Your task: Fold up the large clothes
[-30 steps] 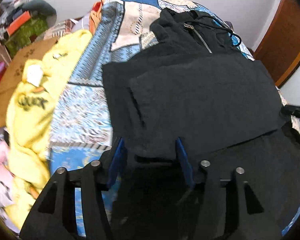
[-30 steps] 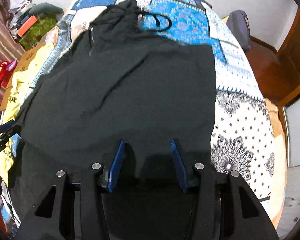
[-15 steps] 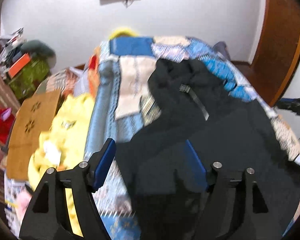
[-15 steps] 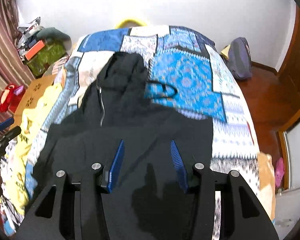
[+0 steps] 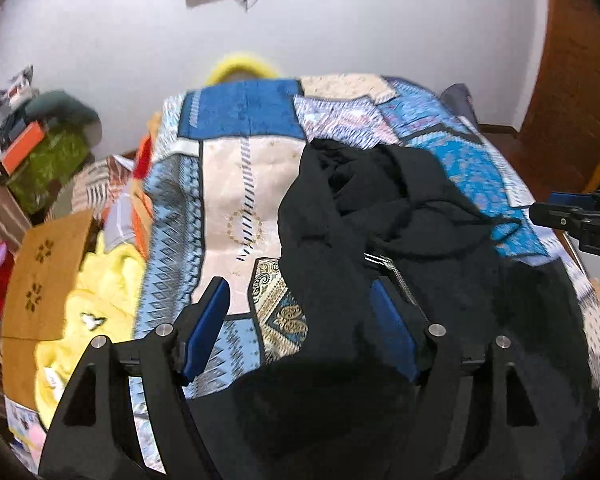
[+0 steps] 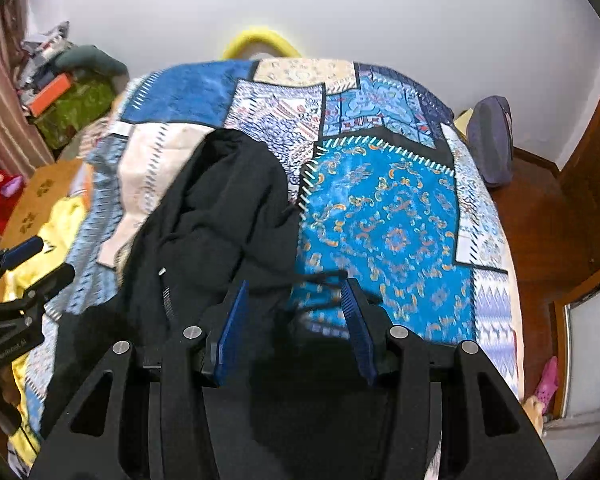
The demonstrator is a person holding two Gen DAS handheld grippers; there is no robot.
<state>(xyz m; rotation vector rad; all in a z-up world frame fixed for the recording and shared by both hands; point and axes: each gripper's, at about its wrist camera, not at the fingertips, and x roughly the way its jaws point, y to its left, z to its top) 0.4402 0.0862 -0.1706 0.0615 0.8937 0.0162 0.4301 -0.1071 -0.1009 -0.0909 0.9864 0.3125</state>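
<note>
A black hoodie (image 5: 400,248) lies on a patchwork bed (image 5: 240,184), its hood toward the far wall, body flat at the near edge, apparently laid out so it can be folded. Both tongs, left (image 5: 300,324) and right (image 6: 296,324), hang above the near part with blue pads apart, gripping nothing. Yellow clothes (image 5: 88,292) are heaped at the left.
</note>
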